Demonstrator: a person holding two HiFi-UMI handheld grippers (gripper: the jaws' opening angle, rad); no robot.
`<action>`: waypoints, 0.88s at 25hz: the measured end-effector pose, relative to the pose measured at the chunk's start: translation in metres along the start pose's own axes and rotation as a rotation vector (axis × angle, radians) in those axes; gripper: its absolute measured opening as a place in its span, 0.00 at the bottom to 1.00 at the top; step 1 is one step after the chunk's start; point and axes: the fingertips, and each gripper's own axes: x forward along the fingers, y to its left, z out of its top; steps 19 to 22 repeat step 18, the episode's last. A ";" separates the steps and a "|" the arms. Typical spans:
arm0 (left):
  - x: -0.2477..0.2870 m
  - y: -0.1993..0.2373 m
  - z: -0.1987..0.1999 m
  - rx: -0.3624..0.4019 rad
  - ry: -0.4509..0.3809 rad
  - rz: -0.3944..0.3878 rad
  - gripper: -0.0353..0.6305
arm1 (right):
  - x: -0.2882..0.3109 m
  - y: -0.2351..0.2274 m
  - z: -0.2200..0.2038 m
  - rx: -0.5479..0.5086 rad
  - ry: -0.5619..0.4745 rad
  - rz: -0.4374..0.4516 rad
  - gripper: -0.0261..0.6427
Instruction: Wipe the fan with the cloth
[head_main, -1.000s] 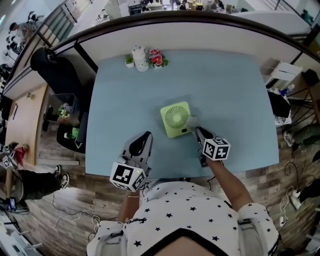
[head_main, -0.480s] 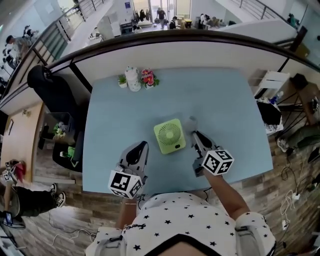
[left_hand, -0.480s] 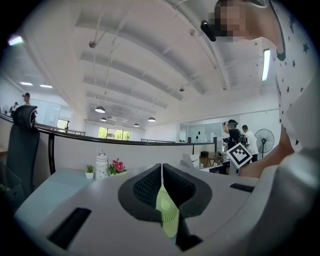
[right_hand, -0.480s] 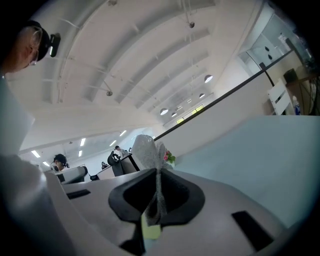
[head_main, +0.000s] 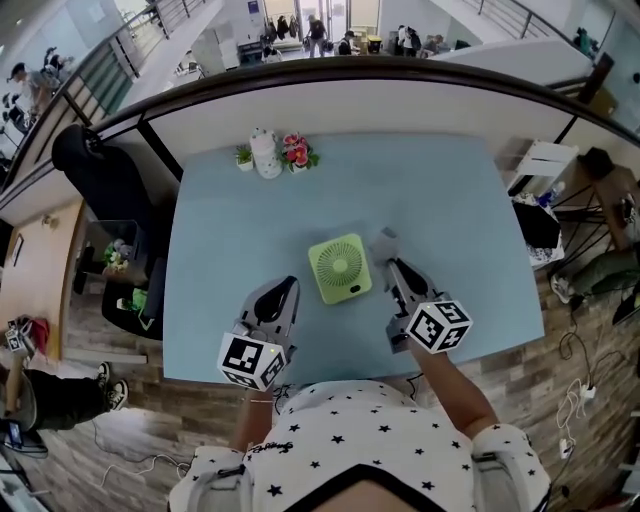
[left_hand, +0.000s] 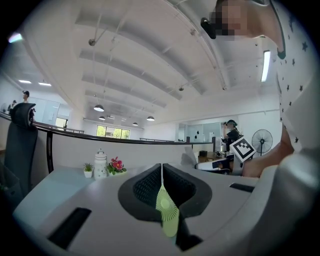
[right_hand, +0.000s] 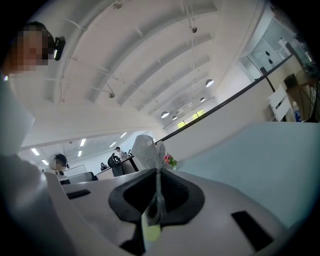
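A light green square fan (head_main: 340, 268) lies flat on the pale blue table (head_main: 220, 230), its round grille facing up. My right gripper (head_main: 392, 266) is shut on a grey cloth (head_main: 383, 244), which hangs just beyond the fan's far right corner. Whether it touches the fan is unclear. In the right gripper view the cloth (right_hand: 146, 149) sticks up out of the closed jaws of that gripper (right_hand: 159, 172). My left gripper (head_main: 285, 288) is shut with nothing in it, near the fan's left side. In the left gripper view, the fan (left_hand: 167, 207) shows as a green sliver through that gripper's (left_hand: 161, 167) jaw slit.
A small white jar (head_main: 265, 153), a tiny potted plant (head_main: 243, 157) and a bunch of flowers (head_main: 297, 152) stand at the table's far edge. A black chair (head_main: 100, 170) is at the left, a white shelf unit (head_main: 535, 165) at the right.
The right gripper has carried the cloth from the fan's right edge toward its far right corner. The left gripper has hardly moved. The head camera has shifted.
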 end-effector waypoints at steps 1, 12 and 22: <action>0.000 0.001 0.000 -0.001 0.000 0.001 0.10 | 0.001 0.000 -0.001 0.002 0.000 0.000 0.07; -0.008 0.010 -0.001 -0.018 0.001 0.022 0.10 | 0.009 0.001 -0.006 0.019 0.012 -0.010 0.07; -0.007 0.011 -0.002 -0.022 0.008 0.017 0.10 | 0.008 0.000 -0.006 0.025 0.009 -0.019 0.07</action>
